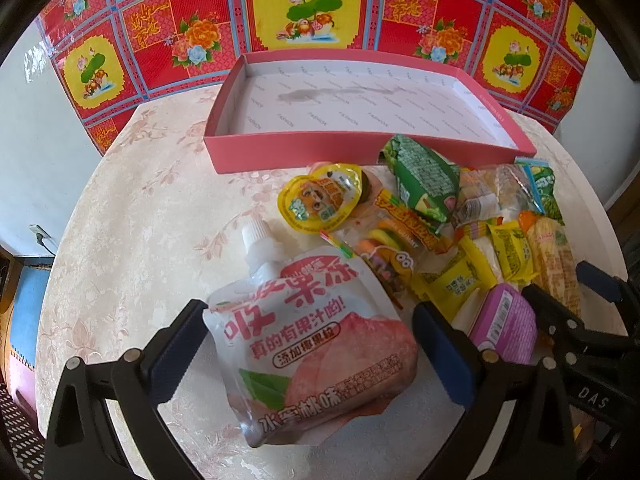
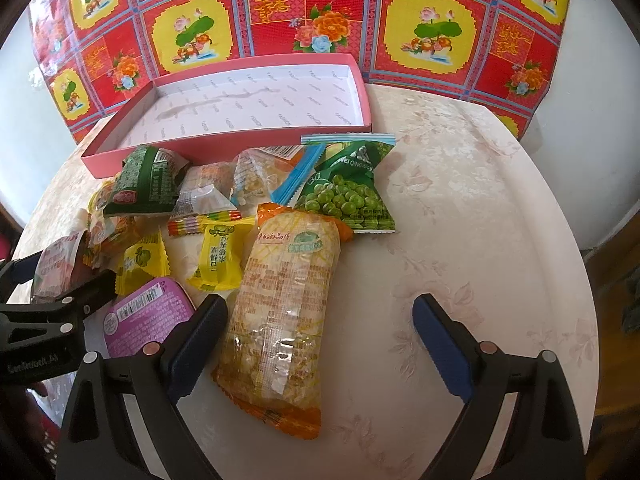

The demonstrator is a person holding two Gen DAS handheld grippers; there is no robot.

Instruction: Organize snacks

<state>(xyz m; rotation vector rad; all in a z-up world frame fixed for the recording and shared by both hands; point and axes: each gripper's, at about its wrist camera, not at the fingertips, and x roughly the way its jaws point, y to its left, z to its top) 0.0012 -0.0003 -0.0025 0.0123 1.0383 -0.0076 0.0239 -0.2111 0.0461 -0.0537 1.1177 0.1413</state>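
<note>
White peach pouch between left tool fingers — spread, orange packet inside right tool — released

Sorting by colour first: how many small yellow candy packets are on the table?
2: one yellow packet beside the long orange snack pack, another behind the purple tin. Others may be hidden.

Snack packets heaped beside pink box

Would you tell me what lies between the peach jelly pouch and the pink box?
In the left wrist view, a yellow-lidded jelly cup lies between the peach jelly pouch and the pink box.
</note>
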